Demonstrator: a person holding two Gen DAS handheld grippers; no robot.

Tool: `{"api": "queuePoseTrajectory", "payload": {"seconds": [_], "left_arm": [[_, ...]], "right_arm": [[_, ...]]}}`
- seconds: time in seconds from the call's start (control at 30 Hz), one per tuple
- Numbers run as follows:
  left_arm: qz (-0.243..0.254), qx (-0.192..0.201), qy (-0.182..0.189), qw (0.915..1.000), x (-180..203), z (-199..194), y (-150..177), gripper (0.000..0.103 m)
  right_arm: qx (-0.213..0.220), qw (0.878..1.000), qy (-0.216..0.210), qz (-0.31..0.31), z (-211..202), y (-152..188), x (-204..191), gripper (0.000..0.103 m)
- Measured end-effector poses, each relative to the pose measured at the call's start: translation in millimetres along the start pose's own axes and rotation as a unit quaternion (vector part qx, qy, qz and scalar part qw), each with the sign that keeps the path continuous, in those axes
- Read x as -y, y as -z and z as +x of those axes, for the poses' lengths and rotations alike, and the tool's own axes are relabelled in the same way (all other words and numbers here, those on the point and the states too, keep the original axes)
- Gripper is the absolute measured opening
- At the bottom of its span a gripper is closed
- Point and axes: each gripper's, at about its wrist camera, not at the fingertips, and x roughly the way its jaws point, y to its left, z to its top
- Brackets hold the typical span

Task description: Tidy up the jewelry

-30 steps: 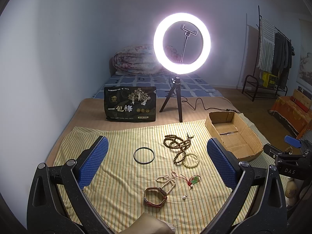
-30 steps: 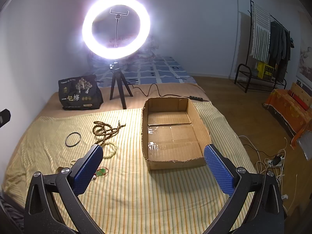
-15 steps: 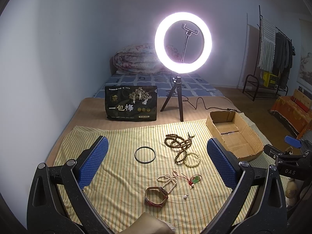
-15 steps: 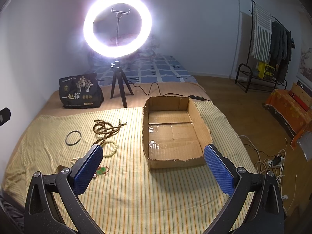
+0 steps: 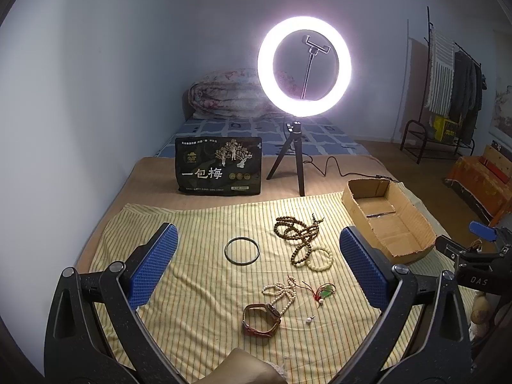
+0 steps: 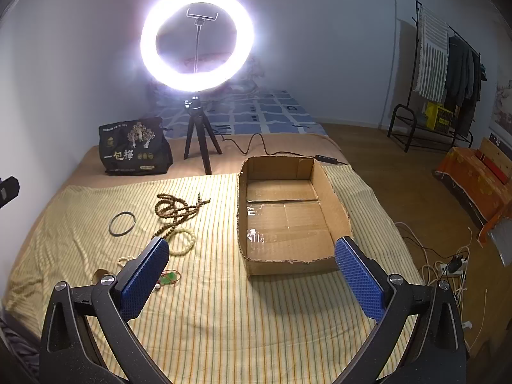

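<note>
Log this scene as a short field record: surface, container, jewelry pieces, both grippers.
surface: striped yellow cloth
container: cardboard box, open, nothing in it
jewelry on cloth: black bangle, brown bead strand, pale bead bracelet, pearl strand, watch, red cord with green pendant
left gripper: open, holding nothing
right gripper: open, holding nothing
</note>
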Motion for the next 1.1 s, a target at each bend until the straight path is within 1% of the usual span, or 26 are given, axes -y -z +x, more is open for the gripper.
{"api": "queuePoseTrajectory", "payload": {"seconds": [0.4, 0.47, 0.6, 0.7, 0.93, 1.0, 1.03, 1.07, 1.1], "left_arm": [[-0.001, -0.017, -0.014, 0.9998, -13, 11, 3, 0.103], [-0.002, -0.024, -0.014, 0.9996, -16, 15, 5, 0.103], [-0.004, -0.053, -0.012, 0.9985, -24, 29, 10, 0.103], [-0.006, -0.075, -0.017, 0.9970, -30, 40, 15, 0.103], [-0.036, -0.132, 0.002, 0.9906, -44, 63, 29, 0.102], [-0.030, -0.144, 0.005, 0.9891, -43, 69, 34, 0.088], [-0.026, -0.153, 0.007, 0.9879, -42, 73, 37, 0.085], [-0.025, -0.161, 0.011, 0.9865, -42, 76, 39, 0.083], [-0.028, -0.173, 0.016, 0.9844, -42, 81, 42, 0.080]], "right_arm": [[-0.006, 1.000, -0.007, -0.015, 4, 2, -7, 0.103], [-0.008, 1.000, -0.009, -0.021, 6, 3, -9, 0.103], [-0.013, 0.999, -0.019, -0.043, 10, 5, -16, 0.103], [-0.023, 0.997, -0.036, -0.066, 18, 9, -25, 0.103], [-0.075, 0.987, -0.109, -0.095, 43, 21, -47, 0.103], [-0.087, 0.983, -0.125, -0.103, 49, 24, -53, 0.103], [-0.095, 0.980, -0.136, -0.109, 53, 25, -57, 0.101], [-0.100, 0.978, -0.144, -0.115, 55, 27, -60, 0.095], [-0.106, 0.975, -0.151, -0.121, 59, 28, -64, 0.092]]}}
